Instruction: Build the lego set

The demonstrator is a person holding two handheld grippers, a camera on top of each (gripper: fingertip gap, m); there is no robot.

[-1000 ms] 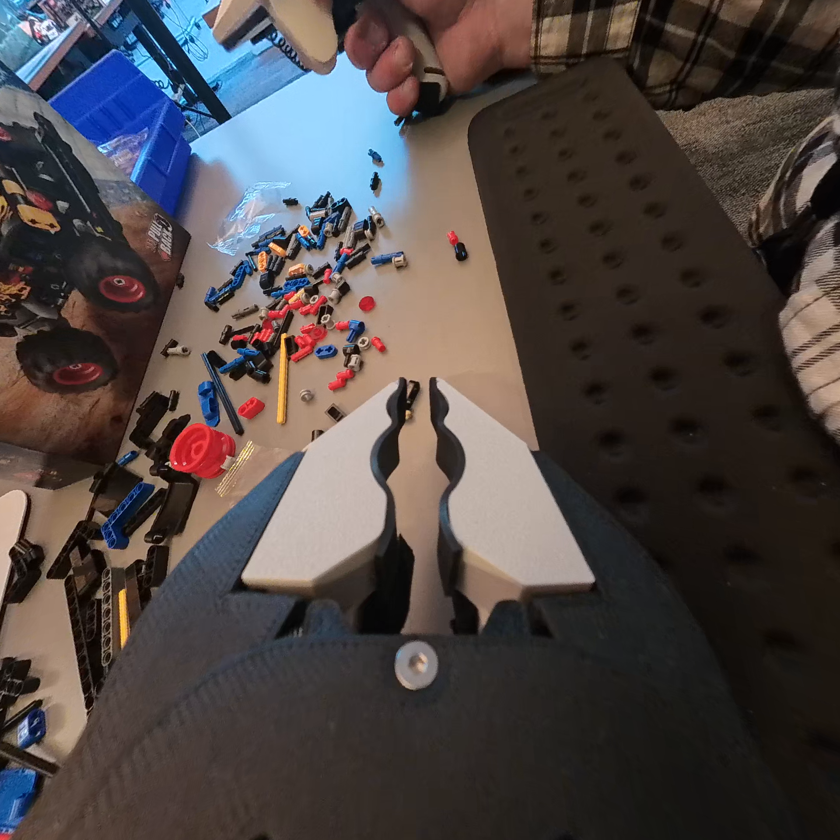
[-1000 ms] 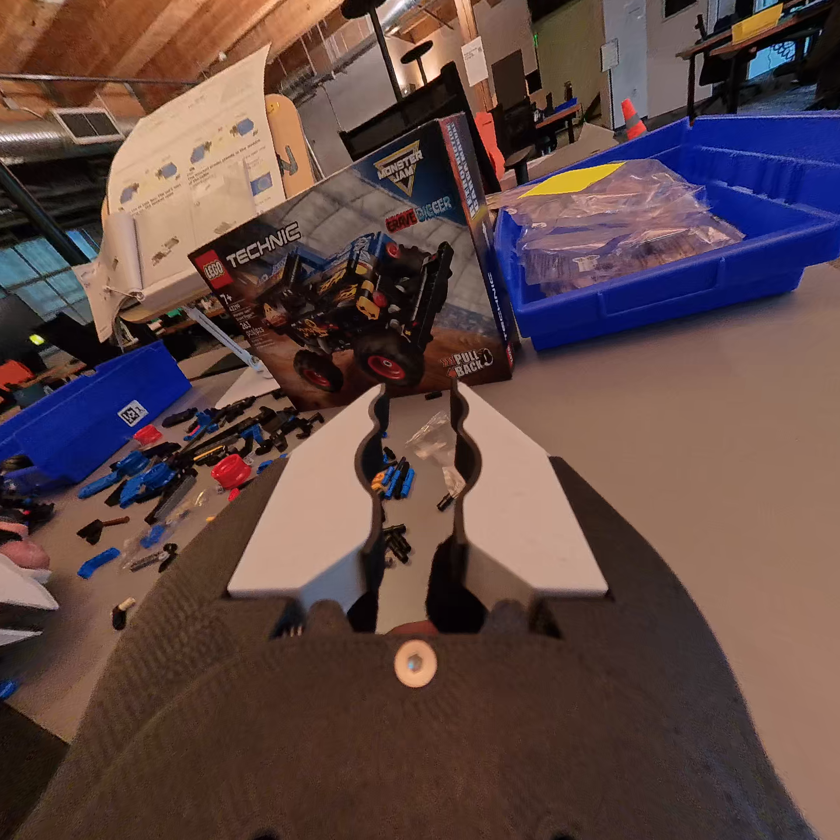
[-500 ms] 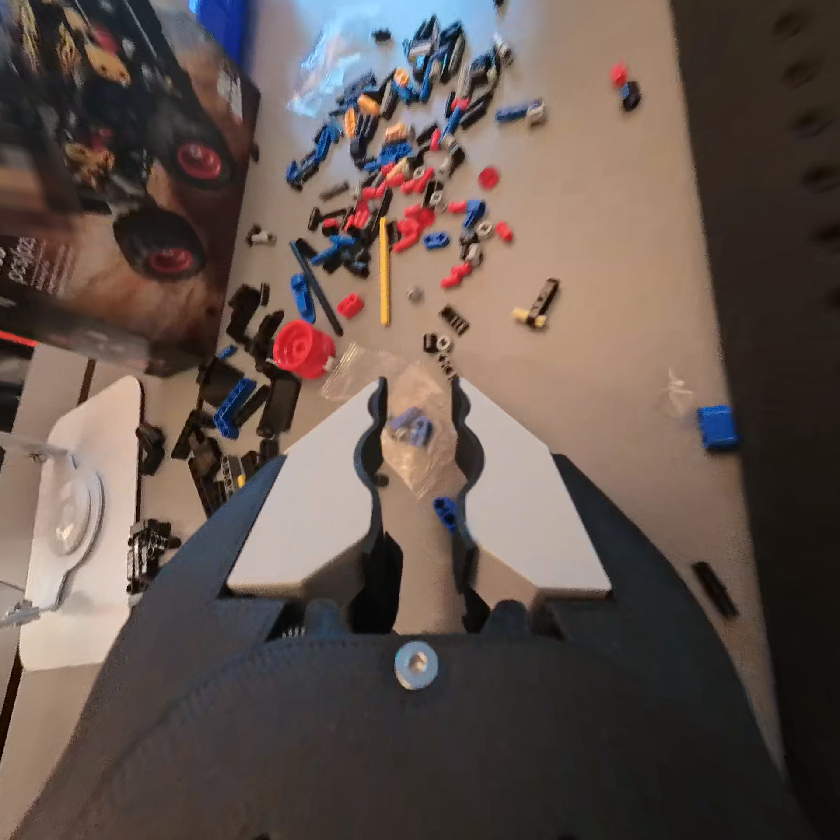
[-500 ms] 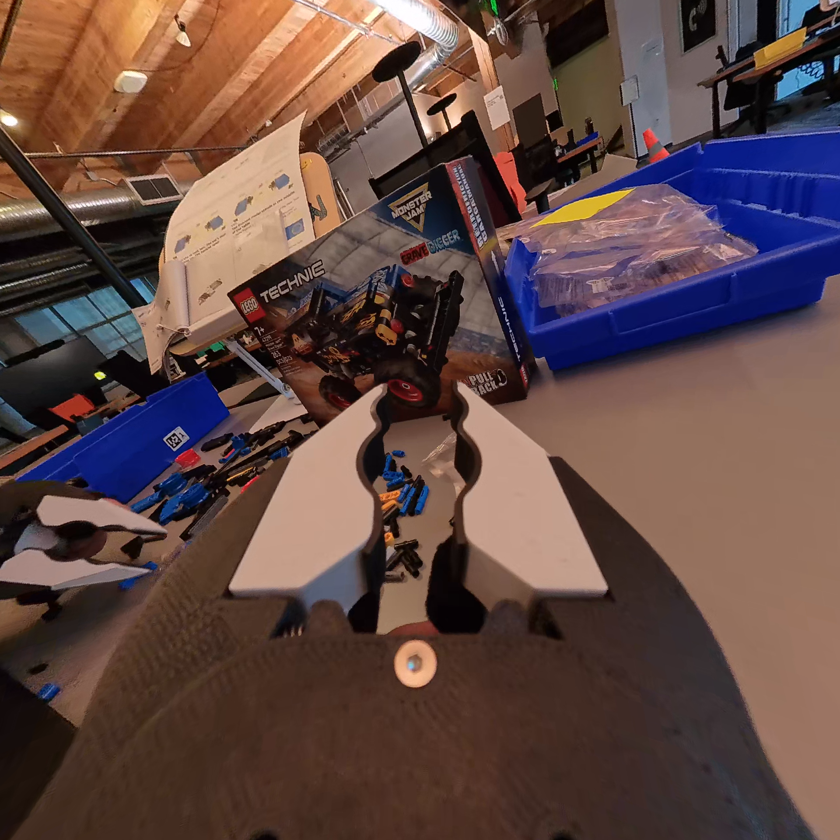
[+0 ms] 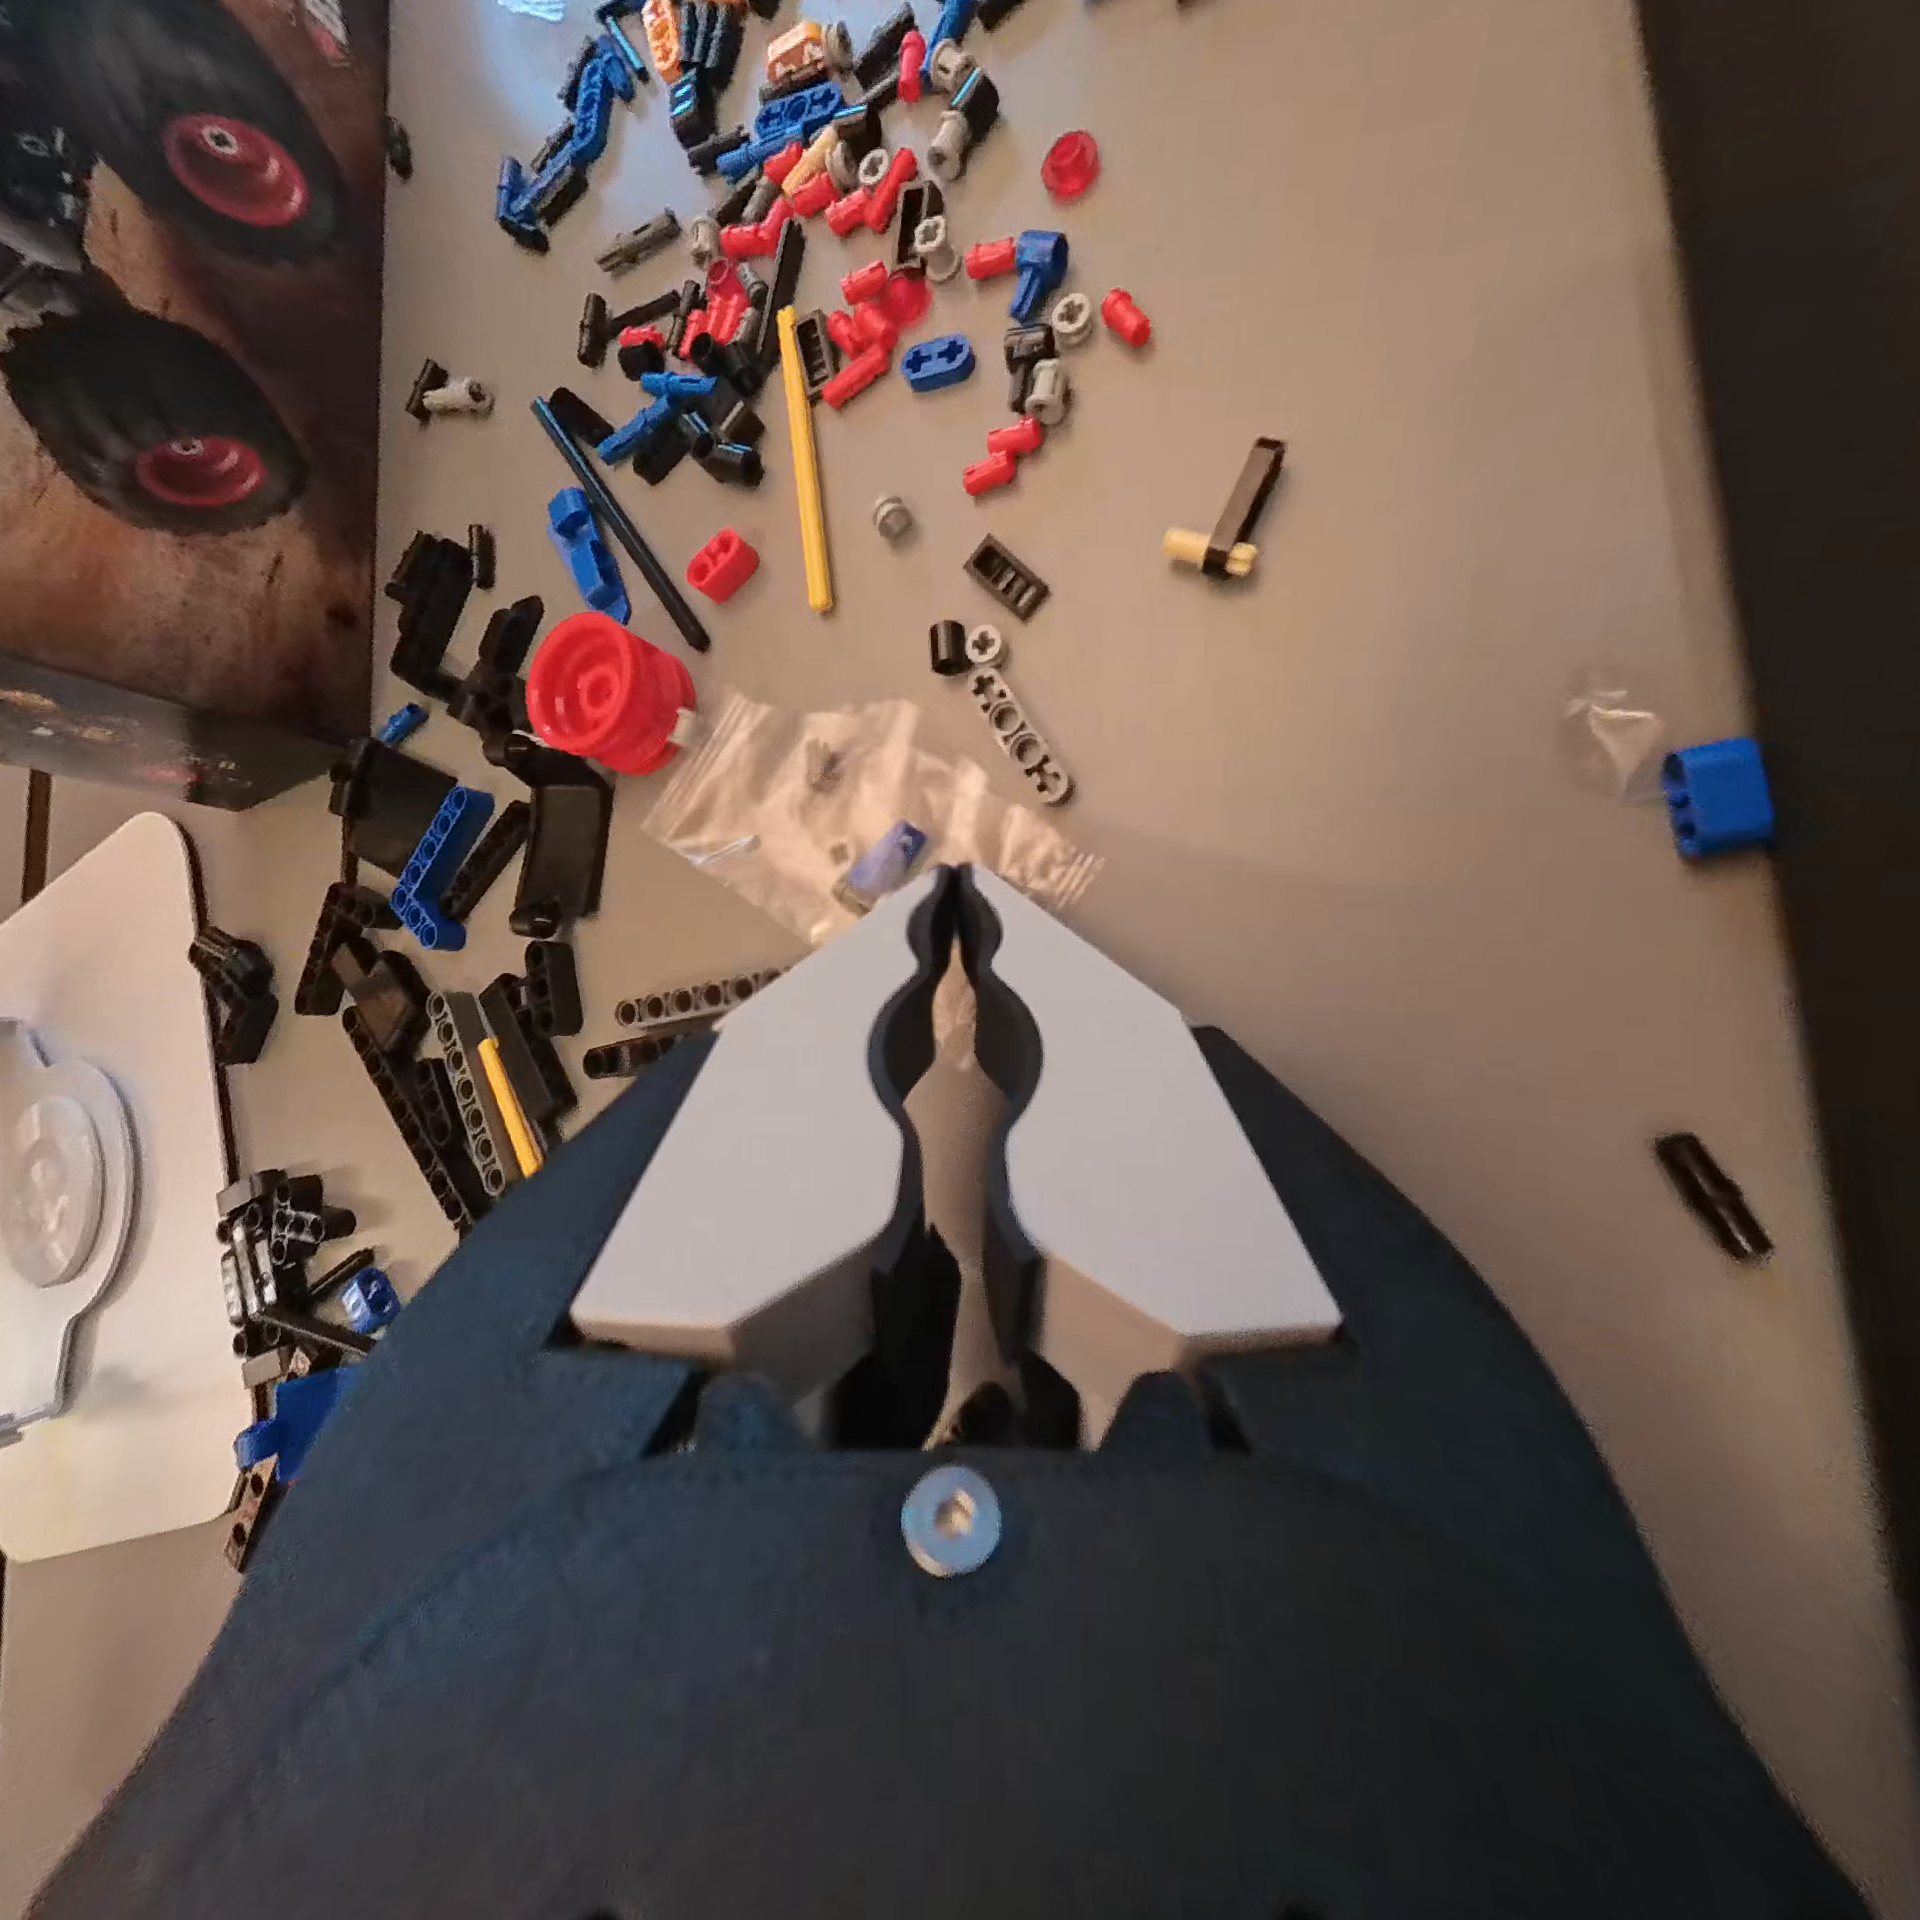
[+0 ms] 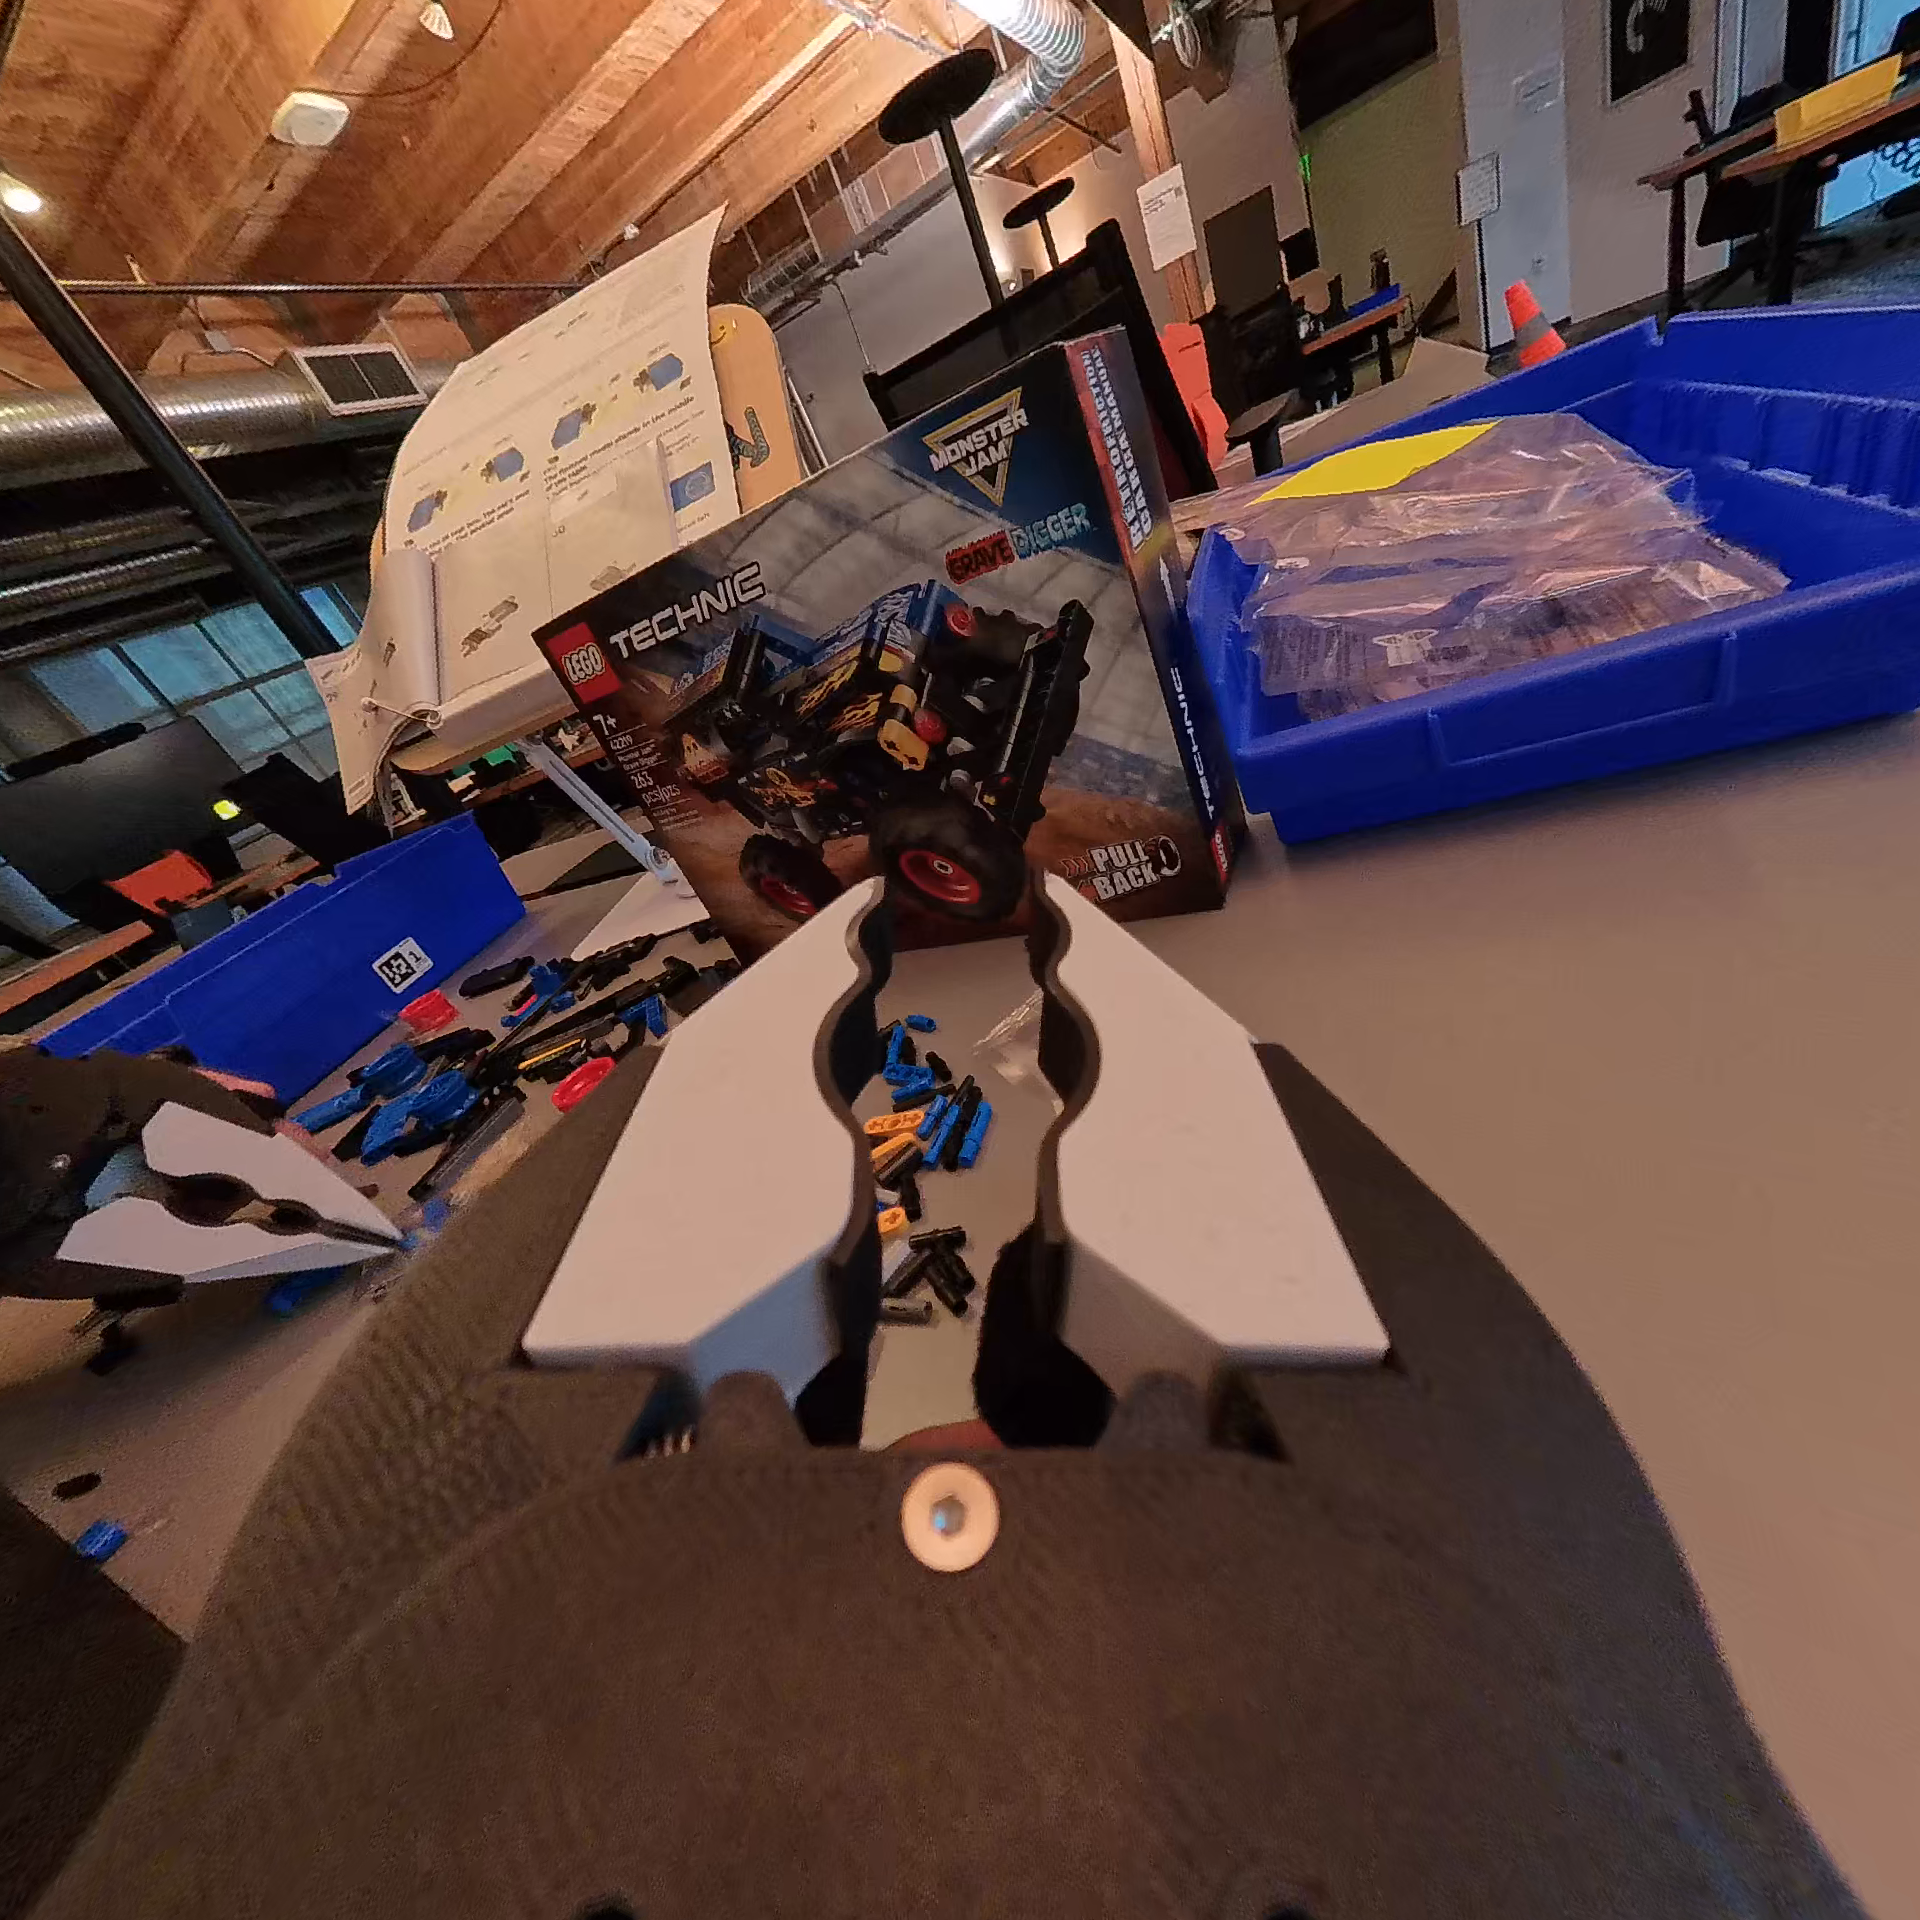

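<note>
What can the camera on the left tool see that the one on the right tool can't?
Only the left wrist view shows the clear bag pinched at its shut left gripper, the yellow axle and a lone blue block. Only the right wrist view shows the blue bin of bags, the open booklet and its own open right gripper. Both show the box, the table and a red wheel.

The left gripper, gaping half a second ago, now has its tips pinched together over the edge of the clear plastic bag, perhaps gripping the film, though blur hides the contact. The right gripper now points higher, its jaws spread wider over the scattered lego pieces.
</note>
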